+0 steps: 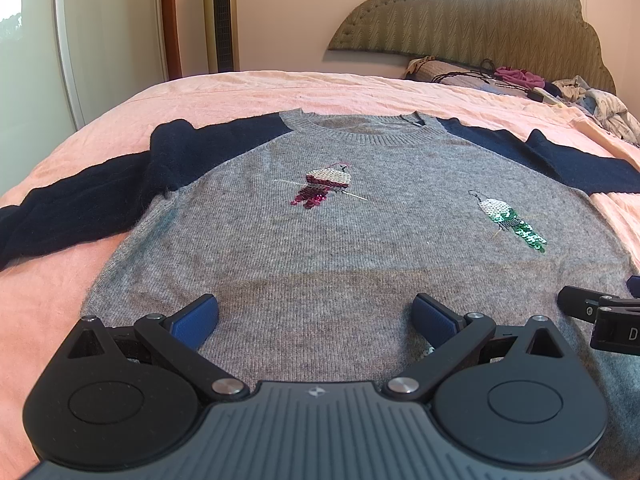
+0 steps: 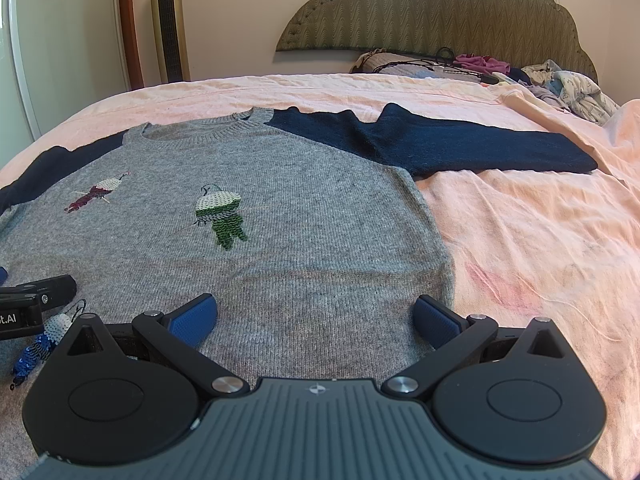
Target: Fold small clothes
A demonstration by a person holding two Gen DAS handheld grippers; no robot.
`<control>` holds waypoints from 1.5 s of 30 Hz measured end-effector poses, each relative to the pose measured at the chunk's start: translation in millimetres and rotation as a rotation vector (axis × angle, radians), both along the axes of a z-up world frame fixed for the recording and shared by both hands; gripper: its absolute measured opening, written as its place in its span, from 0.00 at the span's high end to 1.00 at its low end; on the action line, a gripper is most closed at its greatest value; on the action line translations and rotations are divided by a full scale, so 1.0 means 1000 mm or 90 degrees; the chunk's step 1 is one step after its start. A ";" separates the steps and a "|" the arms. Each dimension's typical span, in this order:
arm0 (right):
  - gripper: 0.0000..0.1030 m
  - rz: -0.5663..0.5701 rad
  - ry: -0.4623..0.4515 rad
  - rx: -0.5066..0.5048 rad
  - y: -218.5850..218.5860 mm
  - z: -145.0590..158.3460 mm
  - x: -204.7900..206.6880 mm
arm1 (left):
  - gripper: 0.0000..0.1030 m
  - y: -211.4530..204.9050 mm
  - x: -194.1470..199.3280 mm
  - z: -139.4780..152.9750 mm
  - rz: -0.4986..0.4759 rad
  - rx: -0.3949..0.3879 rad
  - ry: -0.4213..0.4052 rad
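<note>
A small grey knit sweater [image 1: 320, 240] [image 2: 280, 248] with navy sleeves lies flat, front up, on the pink bed sheet [image 1: 52, 304] [image 2: 540, 240]. It carries sequin figures, a red one [image 1: 326, 186] [image 2: 98, 194] and a green one [image 1: 512, 220] [image 2: 220, 216]. Its left sleeve [image 1: 80, 200] and right sleeve [image 2: 460, 140] are spread outward. My left gripper [image 1: 316, 320] hovers open over the lower left of the sweater's body. Over the lower right body, near the side edge, my right gripper [image 2: 316, 320] also stands open. Neither holds anything.
A padded headboard [image 2: 432, 16] stands at the far end of the bed, with a pile of clothes and cords [image 2: 560, 84] in front of it. A tower fan [image 2: 168, 24] stands by the wall at far left.
</note>
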State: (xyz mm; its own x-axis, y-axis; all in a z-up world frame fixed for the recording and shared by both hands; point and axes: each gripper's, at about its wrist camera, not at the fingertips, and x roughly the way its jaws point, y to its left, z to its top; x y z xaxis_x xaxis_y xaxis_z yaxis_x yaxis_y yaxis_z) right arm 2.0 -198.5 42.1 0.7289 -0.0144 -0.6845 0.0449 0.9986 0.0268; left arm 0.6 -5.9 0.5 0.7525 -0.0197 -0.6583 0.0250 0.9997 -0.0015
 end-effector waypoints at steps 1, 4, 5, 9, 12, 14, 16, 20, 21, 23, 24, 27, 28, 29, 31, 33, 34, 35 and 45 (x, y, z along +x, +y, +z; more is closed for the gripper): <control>0.00 0.000 0.000 0.001 0.000 0.000 0.000 | 0.00 -0.001 0.000 0.000 0.000 -0.001 0.000; 0.00 0.000 0.000 0.000 0.000 0.000 0.000 | 0.00 -0.004 0.000 0.000 0.000 0.000 0.000; 0.00 0.000 0.000 0.000 0.000 0.000 0.000 | 0.00 -0.005 0.000 0.000 0.001 0.001 0.000; 0.00 0.000 0.000 0.000 0.000 0.000 0.000 | 0.00 0.006 -0.002 0.001 0.001 0.006 0.003; 0.00 0.000 0.000 0.000 0.000 0.000 0.000 | 0.00 0.005 -0.001 0.000 0.001 0.008 0.003; 0.00 0.000 0.000 0.000 0.000 0.000 0.000 | 0.00 0.005 -0.002 0.000 0.001 0.008 0.003; 0.00 0.000 0.000 0.000 0.000 0.000 0.000 | 0.00 0.005 -0.002 0.000 0.001 0.008 0.002; 0.00 0.000 0.000 0.000 0.000 0.001 0.000 | 0.00 0.004 0.000 0.000 0.001 0.008 0.003; 0.00 0.000 0.000 0.000 0.000 0.001 0.000 | 0.00 0.004 0.000 -0.001 0.001 0.008 0.002; 0.00 0.000 0.000 0.000 0.000 0.001 0.000 | 0.00 0.006 0.002 -0.001 0.002 0.008 0.003; 0.00 0.000 0.000 0.000 0.000 0.001 0.000 | 0.00 0.006 0.002 -0.001 0.002 0.008 0.003; 0.00 0.001 0.000 0.000 0.000 0.000 0.000 | 0.00 0.006 0.002 -0.001 0.002 0.008 0.003; 0.00 0.001 0.000 0.001 0.000 0.000 0.000 | 0.00 0.006 0.002 -0.001 0.002 0.008 0.003; 0.00 0.001 0.000 0.000 0.001 0.000 0.000 | 0.00 0.006 0.002 -0.001 0.002 0.008 0.003; 0.00 0.001 0.000 -0.001 0.001 0.000 -0.001 | 0.00 0.006 0.001 -0.001 0.002 0.008 0.003; 0.00 0.002 0.000 -0.001 0.000 0.000 0.000 | 0.00 0.006 0.002 -0.001 0.002 0.008 0.003; 0.00 0.002 0.000 -0.001 0.001 -0.001 0.002 | 0.00 0.006 0.002 -0.001 0.002 0.008 0.003; 0.00 0.003 0.001 -0.002 0.001 -0.001 0.001 | 0.00 0.006 0.002 -0.001 0.002 0.008 0.003; 0.00 0.059 0.005 0.023 -0.014 0.012 0.004 | 0.00 0.005 0.001 -0.001 0.002 0.008 0.002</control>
